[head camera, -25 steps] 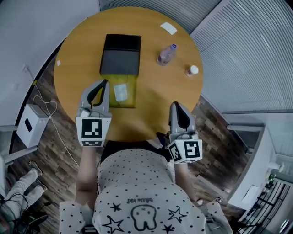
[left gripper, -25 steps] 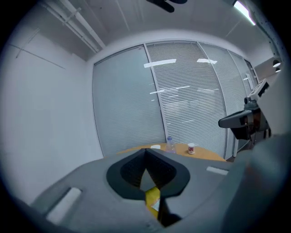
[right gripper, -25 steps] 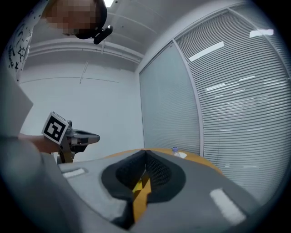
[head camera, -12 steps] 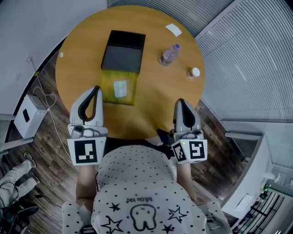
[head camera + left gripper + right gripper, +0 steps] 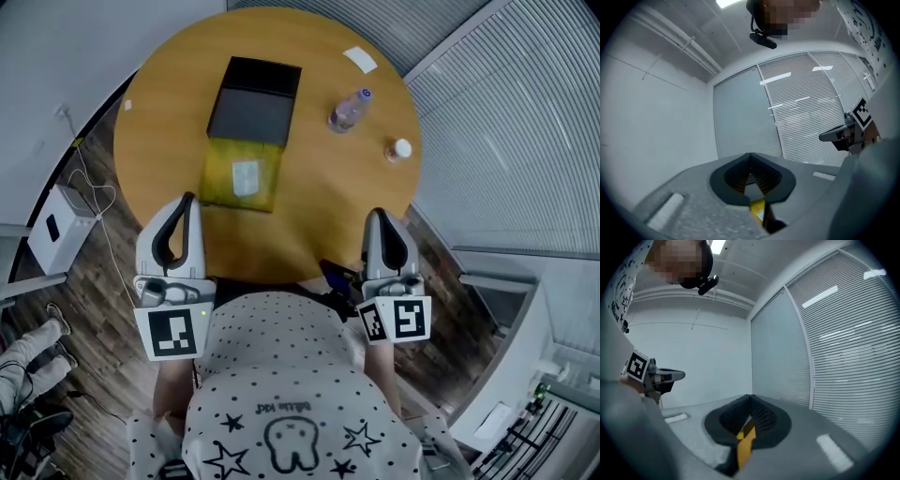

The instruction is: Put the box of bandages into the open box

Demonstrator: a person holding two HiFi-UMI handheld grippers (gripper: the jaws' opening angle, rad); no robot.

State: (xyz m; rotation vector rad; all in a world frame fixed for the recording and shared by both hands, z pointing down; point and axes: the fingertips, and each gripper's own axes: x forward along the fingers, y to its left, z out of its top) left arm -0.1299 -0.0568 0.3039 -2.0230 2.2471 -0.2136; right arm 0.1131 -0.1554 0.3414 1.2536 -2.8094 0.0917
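Observation:
In the head view the open box (image 5: 217, 178) lies on the round wooden table (image 5: 328, 197), its yellow inside facing up and its black lid (image 5: 253, 101) folded back behind it. A small white box of bandages (image 5: 247, 176) lies inside the yellow part. My left gripper (image 5: 187, 200) hangs shut and empty at the table's near edge, below and left of the open box. My right gripper (image 5: 379, 215) is shut and empty at the near right edge. Both gripper views show the jaws closed, left gripper (image 5: 750, 155) and right gripper (image 5: 750, 398), tilted up at walls and blinds.
A clear plastic bottle (image 5: 346, 111) lies right of the lid, a small white-capped jar (image 5: 399, 148) stands near the right rim, and a white slip of paper (image 5: 360, 60) lies at the back. On the floor at left are a white device (image 5: 54, 240), cables and someone's feet (image 5: 26, 361).
Both grippers have drawn back toward my body. The left one was beside the open box a second ago and now sits at the table's near edge. The bandage box stays put.

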